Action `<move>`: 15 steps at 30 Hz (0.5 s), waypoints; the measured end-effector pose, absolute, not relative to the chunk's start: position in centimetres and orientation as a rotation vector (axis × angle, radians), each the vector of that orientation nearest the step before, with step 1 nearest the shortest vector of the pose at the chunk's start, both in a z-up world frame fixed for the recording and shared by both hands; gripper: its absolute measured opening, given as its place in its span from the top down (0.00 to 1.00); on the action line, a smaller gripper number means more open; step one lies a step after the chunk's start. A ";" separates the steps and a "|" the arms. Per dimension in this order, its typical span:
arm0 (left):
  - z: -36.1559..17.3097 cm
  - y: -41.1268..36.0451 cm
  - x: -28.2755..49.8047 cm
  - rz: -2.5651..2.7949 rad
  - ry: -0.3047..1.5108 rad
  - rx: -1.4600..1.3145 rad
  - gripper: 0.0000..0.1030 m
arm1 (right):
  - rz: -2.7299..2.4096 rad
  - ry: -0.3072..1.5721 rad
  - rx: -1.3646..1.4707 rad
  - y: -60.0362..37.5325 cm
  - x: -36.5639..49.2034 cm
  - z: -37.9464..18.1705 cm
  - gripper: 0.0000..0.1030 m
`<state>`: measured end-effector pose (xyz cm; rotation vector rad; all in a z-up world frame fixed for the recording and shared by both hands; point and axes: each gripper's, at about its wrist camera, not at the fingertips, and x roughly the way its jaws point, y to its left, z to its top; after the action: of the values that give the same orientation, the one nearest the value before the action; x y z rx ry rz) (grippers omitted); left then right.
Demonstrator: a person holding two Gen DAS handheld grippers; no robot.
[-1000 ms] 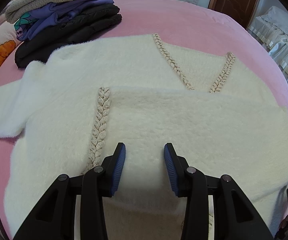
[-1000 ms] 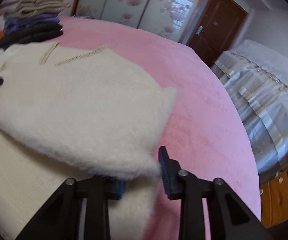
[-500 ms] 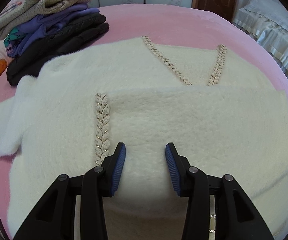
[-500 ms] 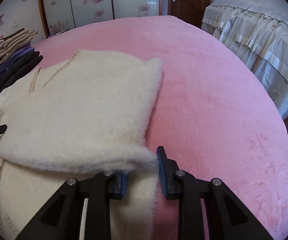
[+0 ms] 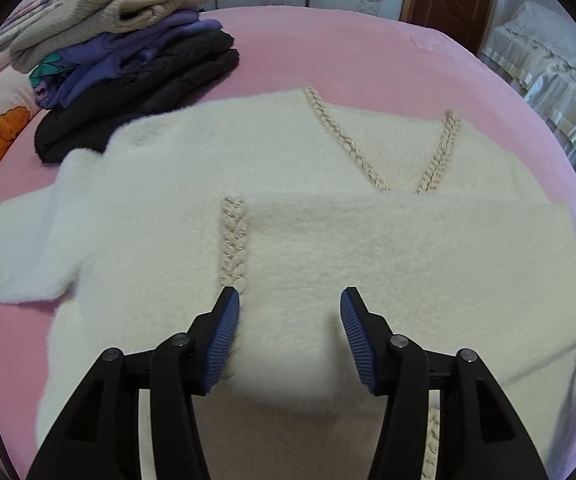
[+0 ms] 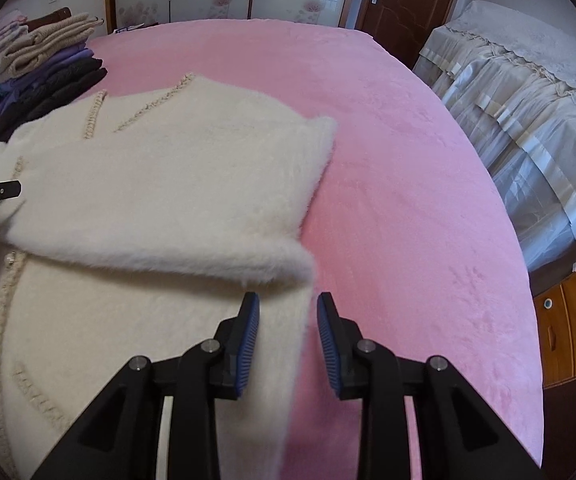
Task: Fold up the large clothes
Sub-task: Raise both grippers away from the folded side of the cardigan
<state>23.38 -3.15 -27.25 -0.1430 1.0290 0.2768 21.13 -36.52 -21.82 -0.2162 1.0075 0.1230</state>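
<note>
Currently the cream fluffy cardigan [image 5: 288, 248] lies flat on the pink bedspread [image 6: 387, 160], one sleeve [image 6: 160, 208] folded across its chest to narrow it. Left gripper [image 5: 289, 334] and right gripper [image 6: 288, 338] hover above the folded layer, jaws opening, nothing gripped.

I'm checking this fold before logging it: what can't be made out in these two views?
- Cream sweater: its near hem is hidden behind the left gripper and cut by the bottom edge, left wrist view.
- Sweater's left sleeve: outside the right wrist view's left edge.
- Folded clothes pile: lowest items covered by the upper ones.
- Left gripper: only a tip shows, right wrist view.
</note>
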 end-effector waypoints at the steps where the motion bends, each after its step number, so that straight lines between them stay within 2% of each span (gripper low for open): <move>1: -26.7 -3.0 23.1 0.280 1.031 -0.159 0.46 | 0.126 1.010 -0.204 -36.6 21.0 -21.2 0.72; 7: -22.8 -3.2 20.9 0.315 1.019 -0.219 0.42 | 0.162 0.998 -0.142 -35.4 20.7 -17.7 0.72; 11: -19.4 -4.1 19.1 0.327 0.994 -0.239 0.31 | 0.207 0.999 -0.112 -34.4 21.0 -15.0 0.72; 15: -16.3 -5.1 17.5 0.322 0.973 -0.259 0.29 | 0.252 0.977 -0.098 -33.5 21.1 -12.0 0.72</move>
<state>17.52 -5.07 -16.27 -0.2589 0.9727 0.3221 21.10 -33.54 -11.96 -0.0977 0.9769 0.2519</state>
